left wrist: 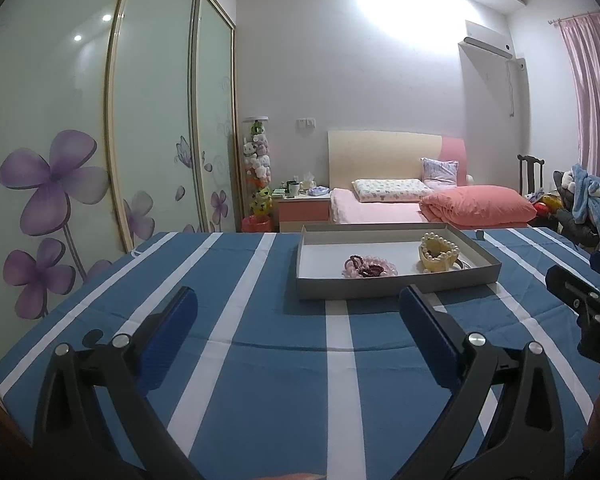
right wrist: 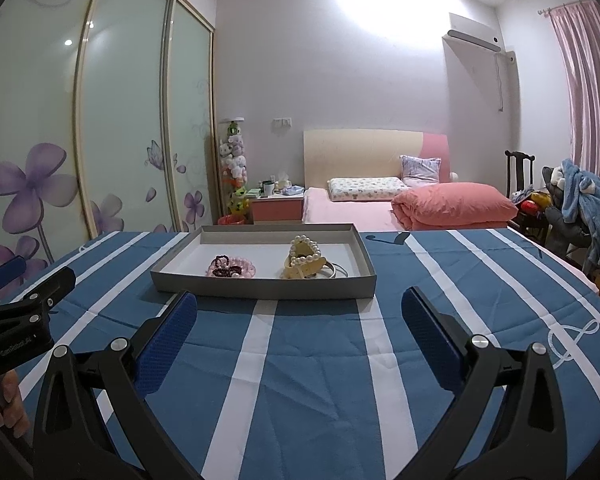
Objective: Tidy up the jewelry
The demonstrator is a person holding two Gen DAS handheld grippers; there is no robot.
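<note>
From the left wrist cam we've got the left gripper (left wrist: pixel 298 304) hanging over the striped cloth (left wrist: pixel 260 360), blue pads spread wide with nothing between them. Just ahead sits the grey tray (left wrist: pixel 396 280). Inside it, the pink beads (left wrist: pixel 374 266) lie tangled up with a dark bracelet (left wrist: pixel 366 268) near the front wall, and to their right there's a cream heart box (left wrist: pixel 440 256) rimmed with pearls. A silver bangle (left wrist: pixel 466 265) pokes out right beside the box. The right gripper (left wrist: pixel 580 300) shows at the right edge, but we can't tell how wide it is from here.

Right wrist cam: the right gripper (right wrist: pixel 300 306) is also spread wide and holding nothing, low over the cloth (right wrist: pixel 320 380), with the tray (right wrist: pixel 260 288) just ahead and a bit left. Same stuff inside: pink beads (right wrist: pixel 240 270) with the dark bracelet (right wrist: pixel 224 266) on top, heart box (right wrist: pixel 304 260) to the right, bangle (right wrist: pixel 336 270) touching it. The left gripper (right wrist: pixel 8 280) sits at the left edge. Bed (right wrist: pixel 380 208) is well behind the table.
</note>
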